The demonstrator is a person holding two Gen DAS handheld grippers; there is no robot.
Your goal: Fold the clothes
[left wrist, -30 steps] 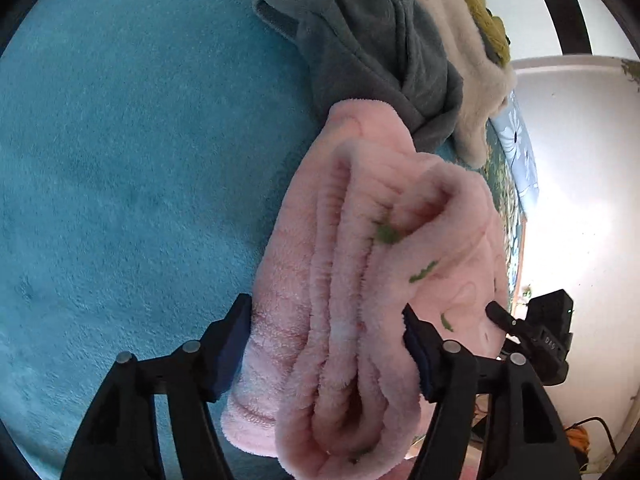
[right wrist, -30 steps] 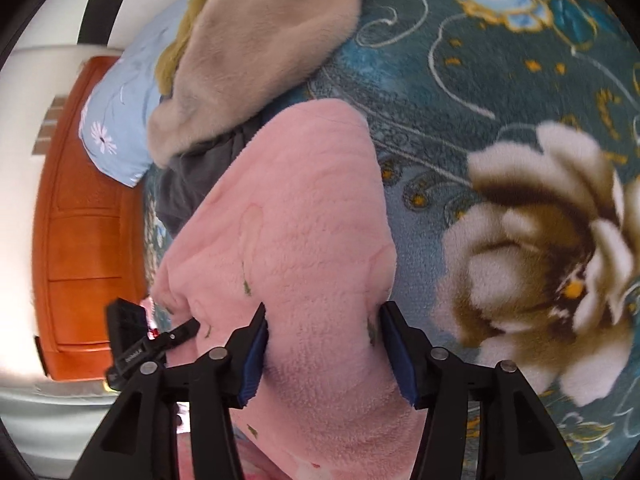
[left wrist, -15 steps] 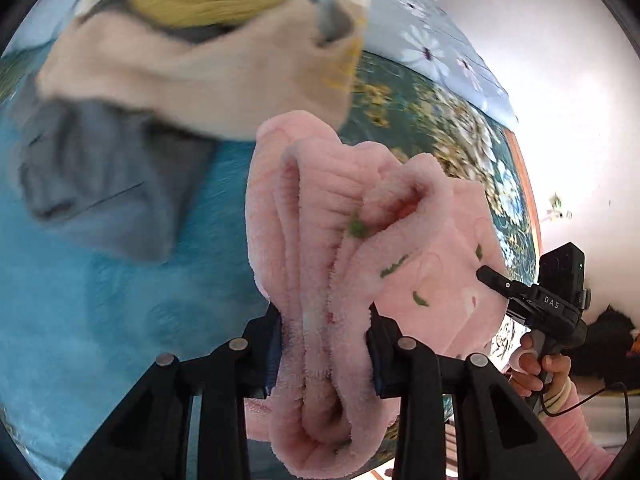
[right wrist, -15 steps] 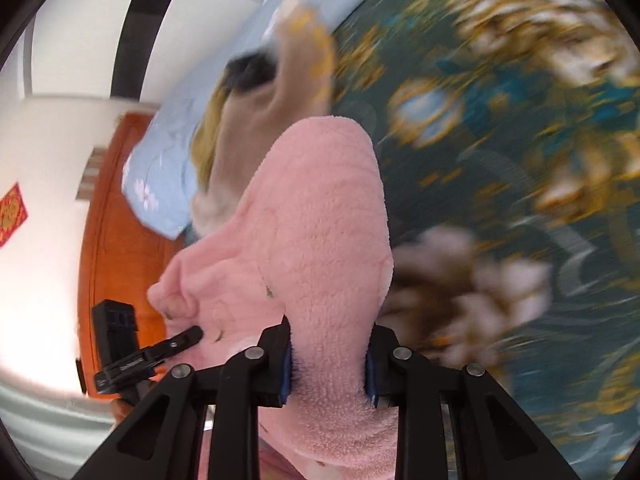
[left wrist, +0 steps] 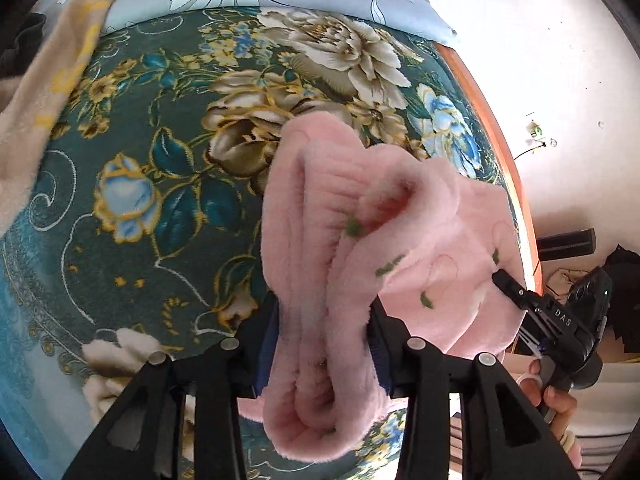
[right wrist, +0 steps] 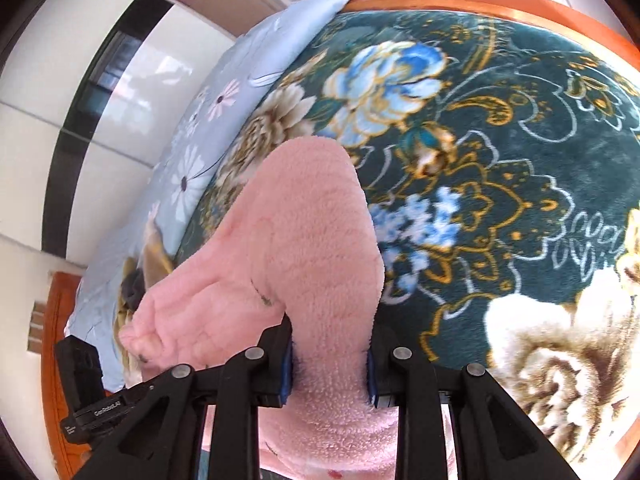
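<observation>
Both grippers clamp the folded pink garment [left wrist: 320, 264]: left gripper [left wrist: 322, 344] on its layered end, right gripper [right wrist: 329, 364] on the other, held above the floral blanket [right wrist: 500, 152].

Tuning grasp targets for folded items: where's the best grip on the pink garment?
Grip the pink garment across its stacked folded layers at each end, coming in end-on, as the left gripper and right gripper do now. The bundle is thick and soft, so pinching every layer likely keeps the folds together.
</observation>
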